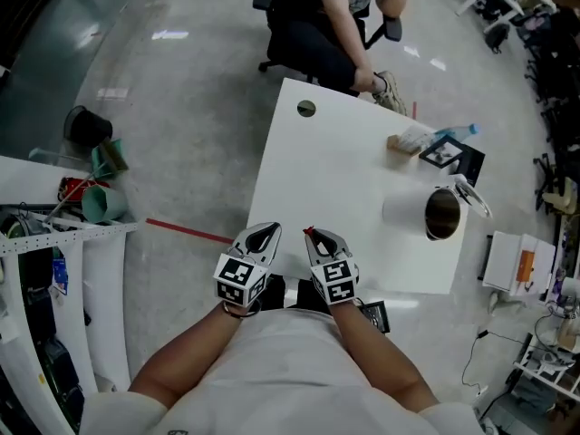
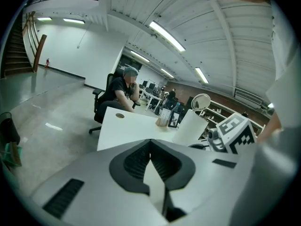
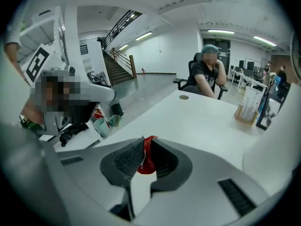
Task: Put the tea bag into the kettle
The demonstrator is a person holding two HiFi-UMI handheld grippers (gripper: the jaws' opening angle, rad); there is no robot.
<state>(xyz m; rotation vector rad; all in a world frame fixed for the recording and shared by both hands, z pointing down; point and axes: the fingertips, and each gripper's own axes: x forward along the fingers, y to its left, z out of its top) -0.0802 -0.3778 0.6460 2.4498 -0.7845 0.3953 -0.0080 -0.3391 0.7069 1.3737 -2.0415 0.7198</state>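
Observation:
Both grippers hover close together over the near edge of the white table (image 1: 335, 179). My right gripper (image 1: 310, 233) is shut on a red tea bag (image 3: 146, 157), which sticks out between its dark pads; a red tip of the tea bag (image 1: 309, 232) also shows in the head view. Beside it on the left, my left gripper (image 1: 275, 227) is shut and holds nothing; in its own view the left gripper (image 2: 150, 141) has its jaws meeting at the tips. The white kettle (image 1: 441, 214) lies on its side at the table's right, its dark mouth facing the edge. The kettle (image 2: 190, 126) also shows in the left gripper view.
A person (image 1: 335, 25) sits on a chair at the table's far side. A small box of sachets (image 1: 405, 141), a black frame (image 1: 446, 152) and a bottle (image 1: 458, 132) stand at the far right. A round cable hole (image 1: 306, 109) is at the far left corner. Cluttered shelves (image 1: 54, 234) stand left.

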